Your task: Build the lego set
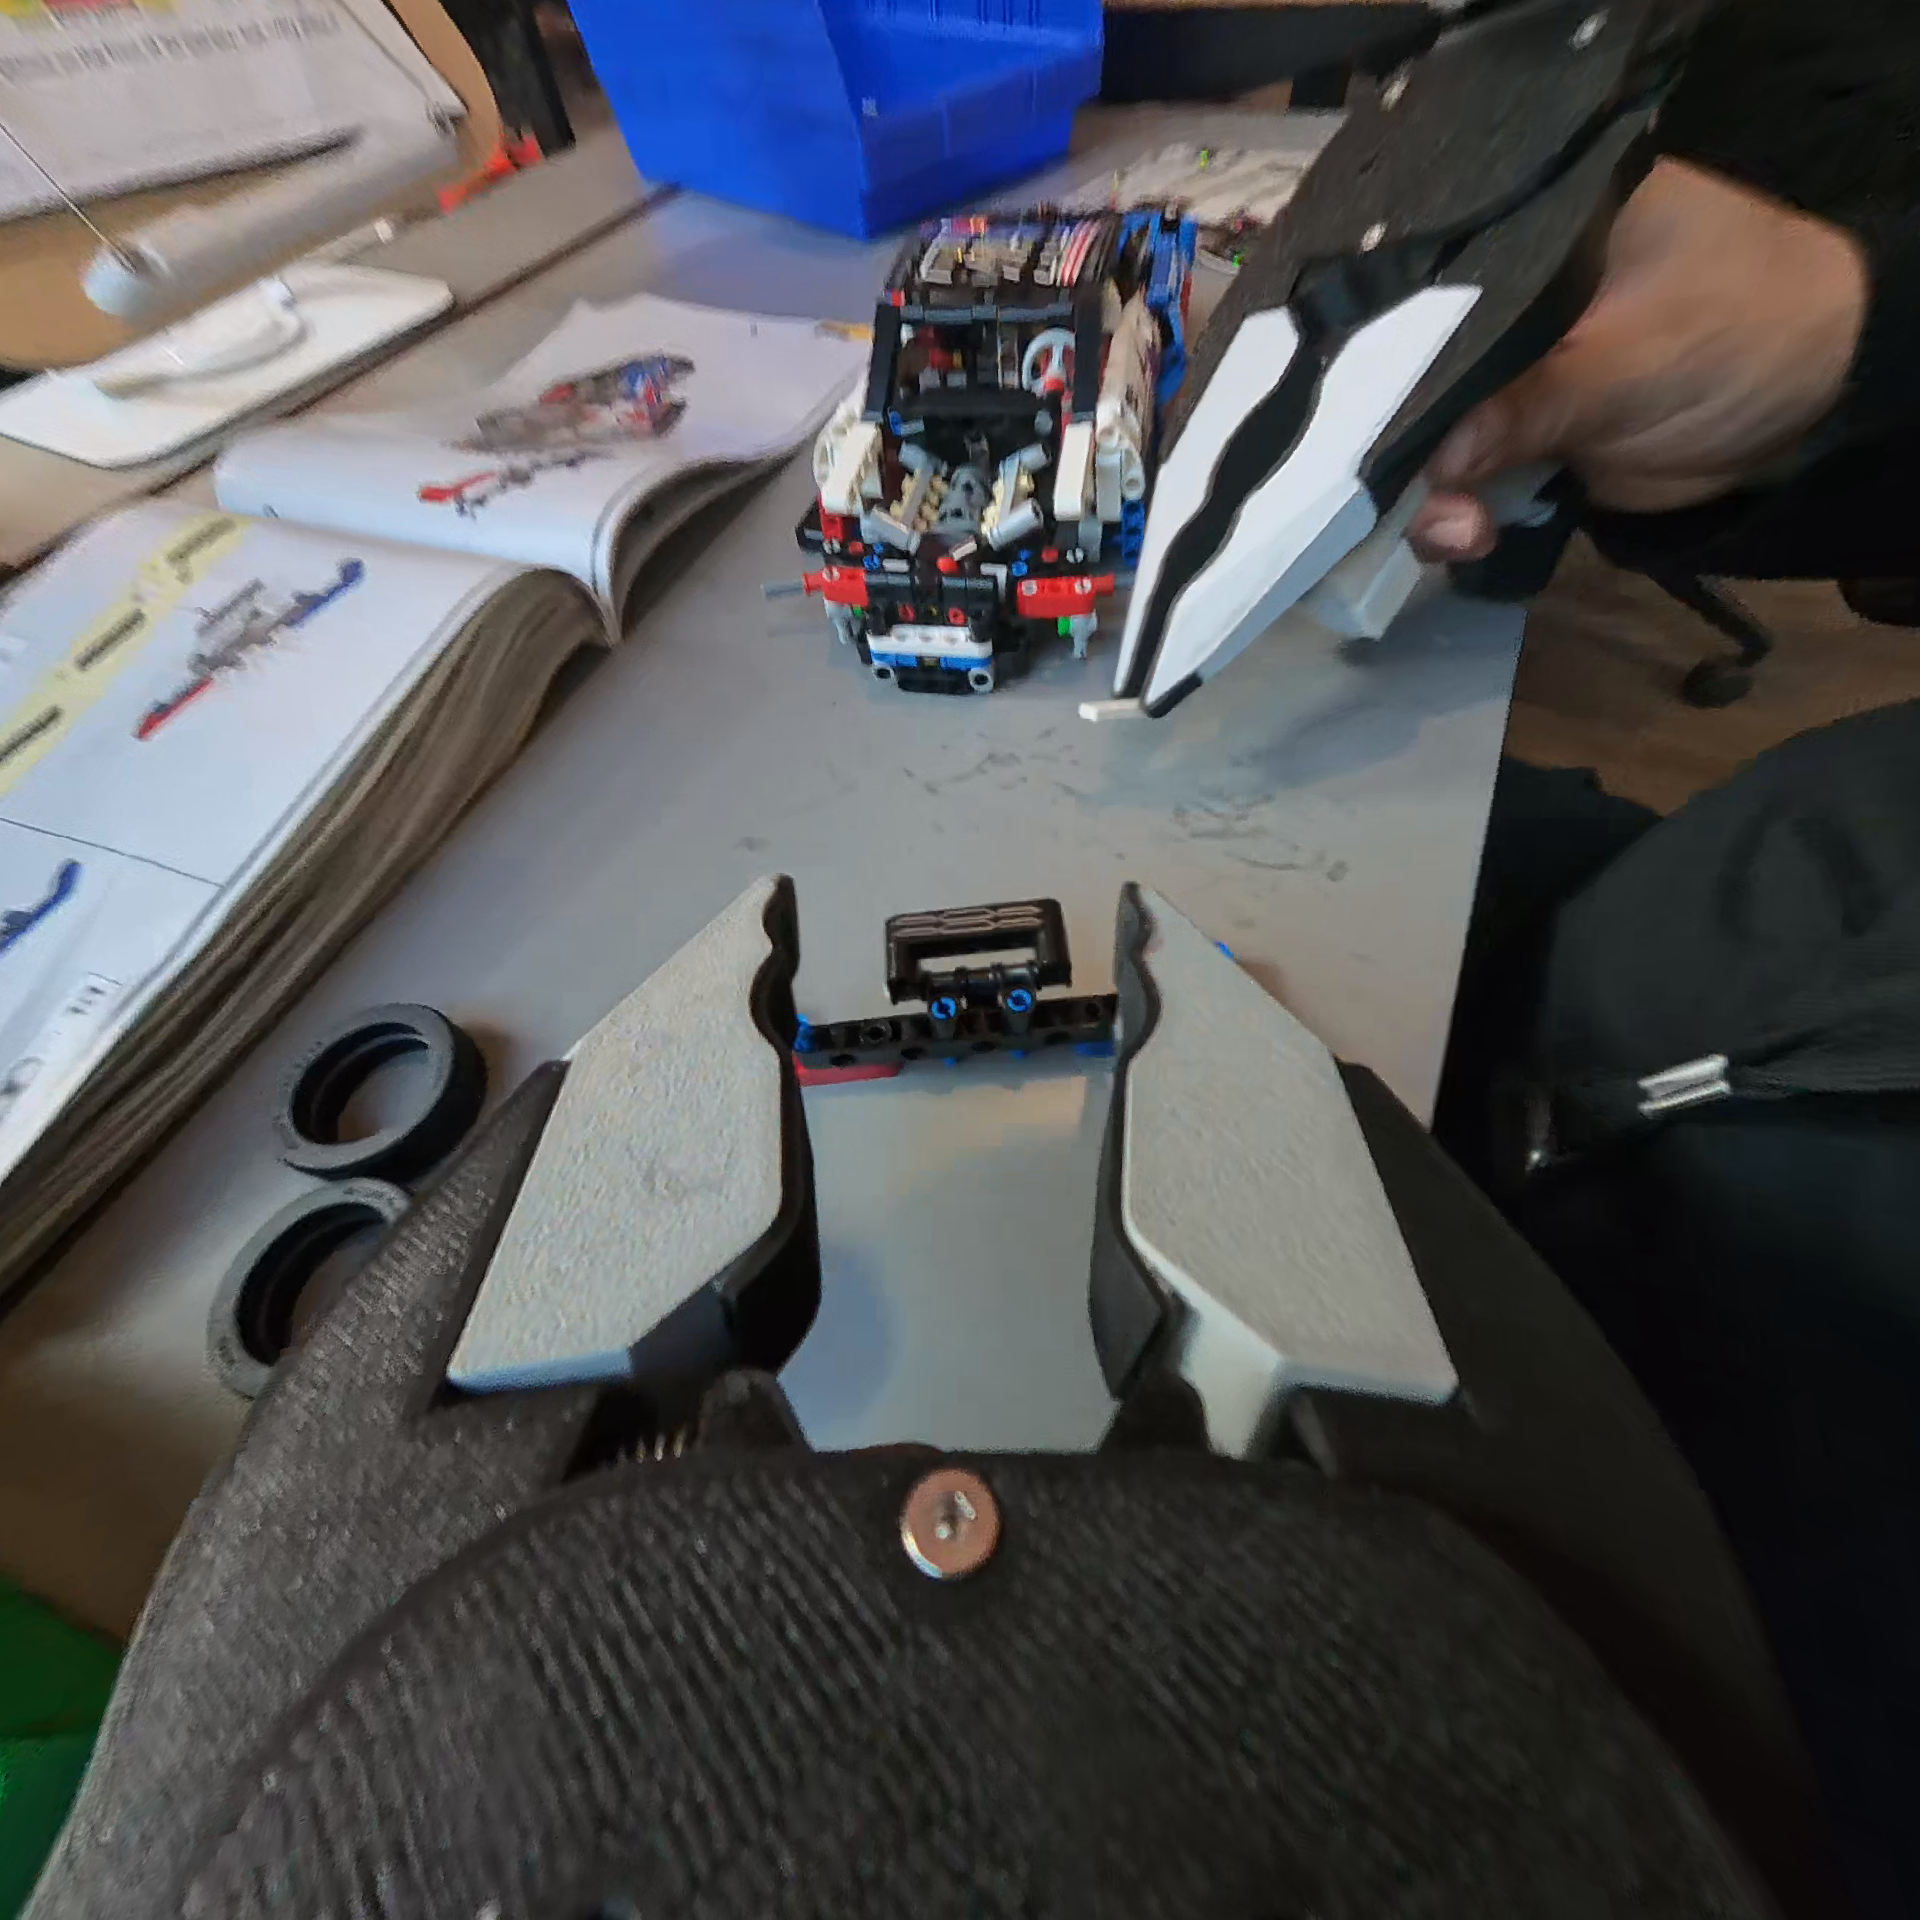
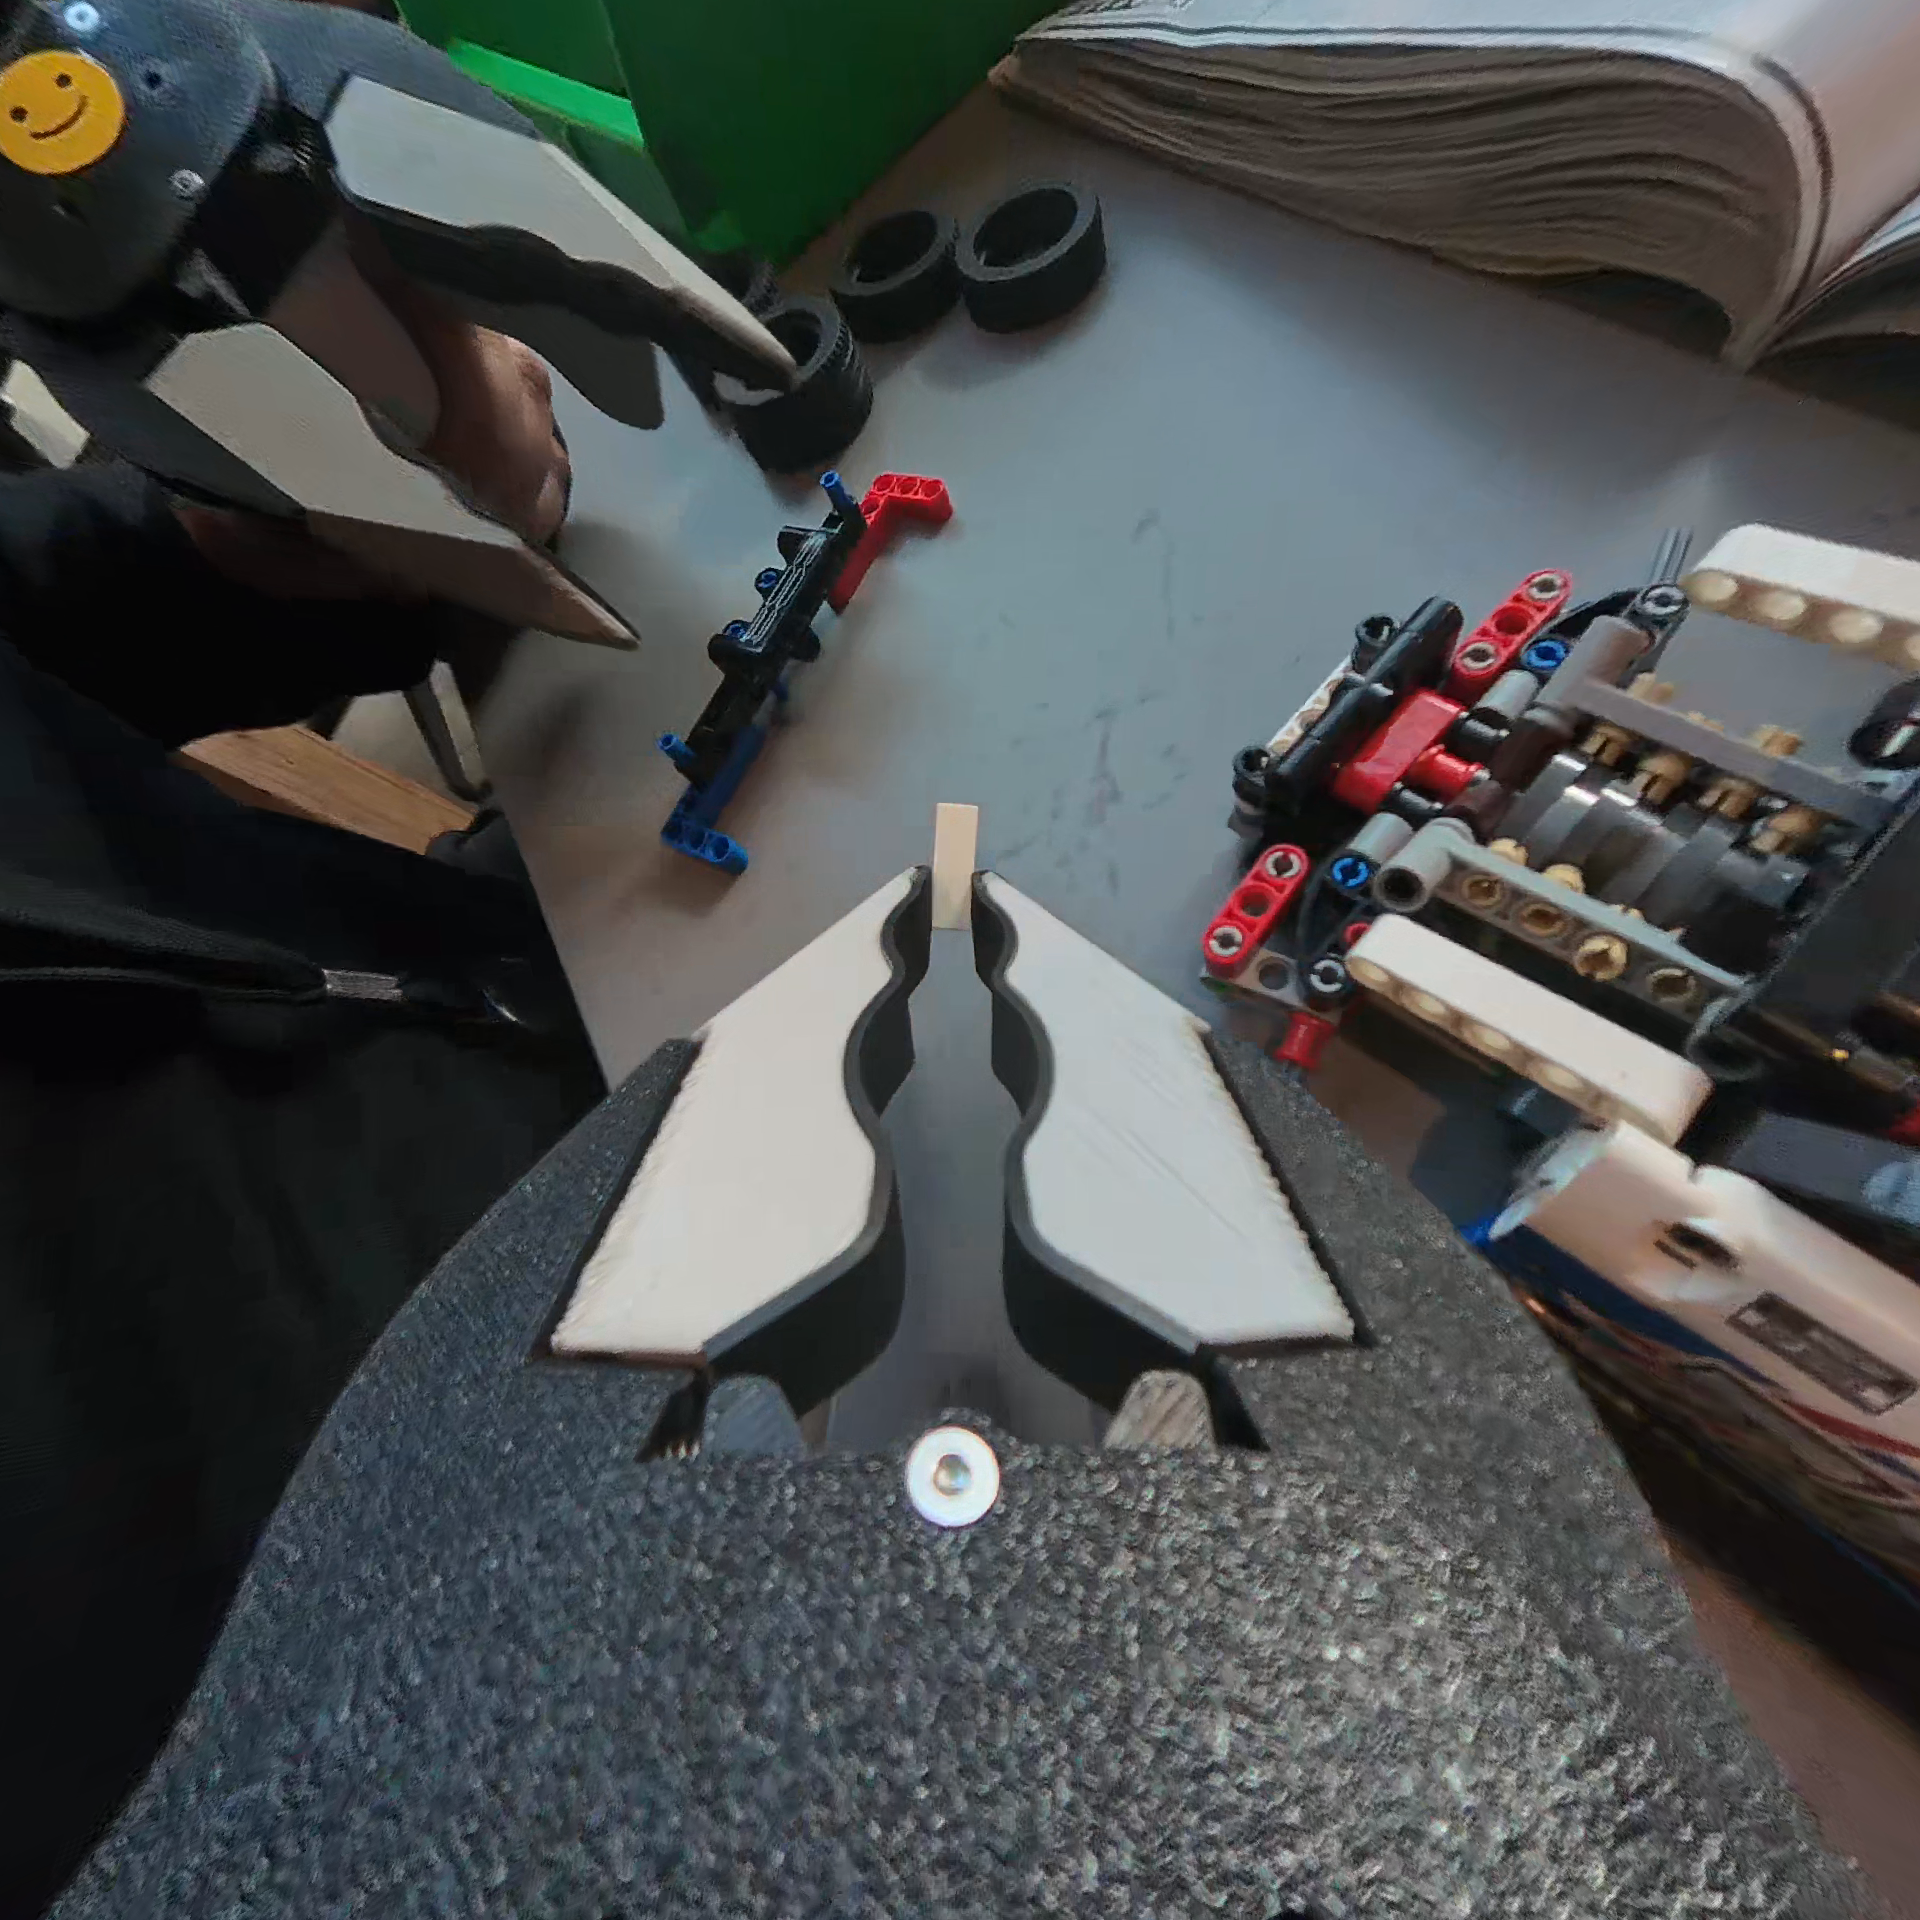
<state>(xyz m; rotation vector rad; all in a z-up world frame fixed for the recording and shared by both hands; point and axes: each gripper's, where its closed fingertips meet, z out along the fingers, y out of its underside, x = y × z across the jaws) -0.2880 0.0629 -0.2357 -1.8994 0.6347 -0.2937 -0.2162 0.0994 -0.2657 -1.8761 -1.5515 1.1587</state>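
Observation:
My left gripper (image 1: 951,896) is open and low over the grey table (image 1: 675,790). A small sub-assembly (image 1: 961,1003) lies between its fingertips: a black beam with blue pins, a black frame and a red piece. It also shows in the right wrist view (image 2: 769,644), with the left gripper (image 2: 701,499) beside it. My right gripper (image 2: 951,878) is shut on a small white piece (image 2: 954,857) at its tips, low over the table beside the half-built car model (image 2: 1558,831). The left wrist view shows the right gripper (image 1: 1132,696) to the right of the car (image 1: 977,457).
An open instruction book (image 1: 312,675) lies on the left. Black tyres (image 1: 379,1081) lie beside my left gripper and show in the right wrist view (image 2: 1029,255). A blue bin (image 1: 831,94) stands behind the car. The table's edge (image 1: 1475,831) runs on the right. There is about 10 cm between the tips of the two grippers.

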